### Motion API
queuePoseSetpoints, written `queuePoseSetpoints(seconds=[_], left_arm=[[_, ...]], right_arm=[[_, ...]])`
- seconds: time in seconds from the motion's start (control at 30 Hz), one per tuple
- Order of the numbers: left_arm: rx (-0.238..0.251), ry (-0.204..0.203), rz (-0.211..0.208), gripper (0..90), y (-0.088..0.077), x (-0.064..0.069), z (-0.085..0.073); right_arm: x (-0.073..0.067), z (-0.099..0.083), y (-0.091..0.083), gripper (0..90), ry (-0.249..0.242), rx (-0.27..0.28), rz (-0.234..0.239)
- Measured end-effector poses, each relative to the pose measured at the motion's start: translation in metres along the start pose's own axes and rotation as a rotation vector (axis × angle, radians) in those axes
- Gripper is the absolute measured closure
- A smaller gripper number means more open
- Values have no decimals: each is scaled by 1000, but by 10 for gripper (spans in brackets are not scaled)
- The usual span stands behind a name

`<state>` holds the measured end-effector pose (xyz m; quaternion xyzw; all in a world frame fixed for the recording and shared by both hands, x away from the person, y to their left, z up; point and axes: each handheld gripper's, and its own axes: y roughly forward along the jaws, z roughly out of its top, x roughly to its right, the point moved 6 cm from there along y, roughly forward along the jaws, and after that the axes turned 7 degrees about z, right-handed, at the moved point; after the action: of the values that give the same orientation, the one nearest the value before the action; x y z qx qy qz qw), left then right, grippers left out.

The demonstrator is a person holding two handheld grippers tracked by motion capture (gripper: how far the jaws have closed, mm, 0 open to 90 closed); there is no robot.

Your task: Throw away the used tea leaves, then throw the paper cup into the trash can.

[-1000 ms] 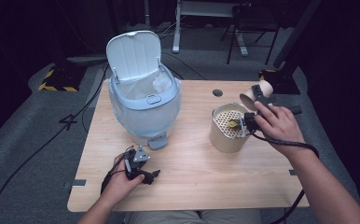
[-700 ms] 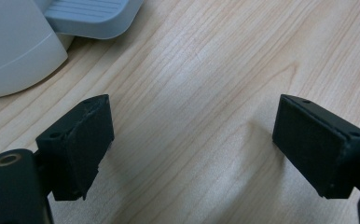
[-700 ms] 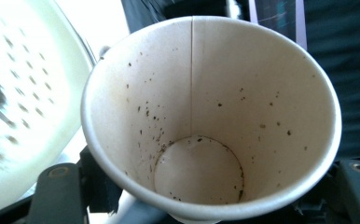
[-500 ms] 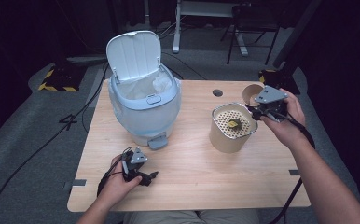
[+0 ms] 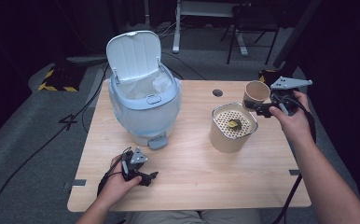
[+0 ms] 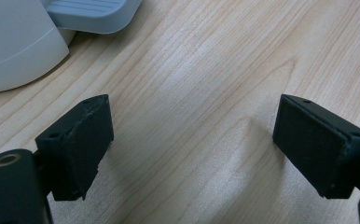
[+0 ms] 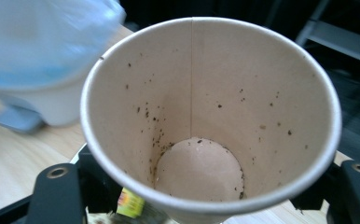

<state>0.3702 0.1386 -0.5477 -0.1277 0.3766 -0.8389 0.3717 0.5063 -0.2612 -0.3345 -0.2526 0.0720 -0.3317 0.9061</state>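
Holding a paper cup (image 5: 256, 94) near the bench (image 5: 192, 186) edge, the right gripper (image 5: 265, 109) pinches it; the left gripper (image 5: 146, 176) rests wide apart on bare wood.

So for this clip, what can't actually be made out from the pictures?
- Bin contents: high view, hidden by its rim and liner.
- Item on the strainer: high view, too small to identify.
- Yellow-green label: right gripper view, mostly hidden behind the paper cup.
- Bin in right gripper view: blurred.
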Motion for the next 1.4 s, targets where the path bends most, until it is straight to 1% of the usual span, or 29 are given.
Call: queuePoseSetpoints(seconds=[0.03,0.07,0.1,0.17,0.2,0.23,0.3,0.33,0.37,0.53,0.6,0.7,0.87,0.9,1.0,1.03,1.07,1.1,1.13,1.23,1.27,1.3,1.33,1.37,1.4], left_arm=[[0,1,-1,128,0,0,0],[0,1,-1,127,0,0,0],[0,3,-4,127,0,0,0],[3,2,-3,127,0,0,0],[3,1,-3,127,0,0,0],[3,2,-2,127,0,0,0],[3,2,-2,127,0,0,0],[3,2,-2,127,0,0,0],[2,2,-2,126,1,0,1],[0,5,1,124,1,-1,1],[0,4,1,124,1,-1,1],[-1,3,1,123,2,-1,2],[0,0,2,123,2,-1,2],[-1,1,1,123,2,-1,2],[-2,1,-6,118,2,-1,2],[-2,1,-6,117,2,-1,2],[-2,1,-6,117,2,-1,2],[-2,5,-3,117,2,0,2],[-1,7,-2,115,2,0,2],[-1,7,-2,115,2,0,2],[-1,7,-3,115,2,0,2],[-1,6,-3,115,2,0,2],[-1,6,-3,115,2,0,2],[-3,6,-1,115,2,0,2],[-3,6,-1,115,2,0,2]], right_arm=[[-1,1,0,281,8,4,23],[-1,1,0,281,8,4,23],[-1,2,-1,281,5,2,39],[-3,6,0,281,-20,-11,58],[-3,6,0,281,-20,-11,58],[-4,9,0,281,-18,-8,78],[-5,11,1,281,-20,-5,96],[-5,11,1,281,-20,-5,96],[-7,14,3,281,-21,0,111],[-10,19,4,281,-31,-5,124],[-14,24,5,281,-39,-1,136],[-17,28,6,281,-44,4,140],[-27,41,9,280,-72,10,161],[-30,46,10,279,-82,16,169],[-34,54,14,279,-95,2,166],[-34,54,14,279,-95,2,166],[-38,60,17,279,-100,7,180],[-38,60,17,279,-100,7,180],[-41,67,21,279,-112,8,189],[-46,78,27,279,-126,13,208],[-46,78,27,279,-126,13,208],[-51,85,31,279,-137,15,227],[-51,85,31,279,-137,15,227],[-56,93,36,279,-150,18,245],[-56,93,36,279,-150,18,245]])
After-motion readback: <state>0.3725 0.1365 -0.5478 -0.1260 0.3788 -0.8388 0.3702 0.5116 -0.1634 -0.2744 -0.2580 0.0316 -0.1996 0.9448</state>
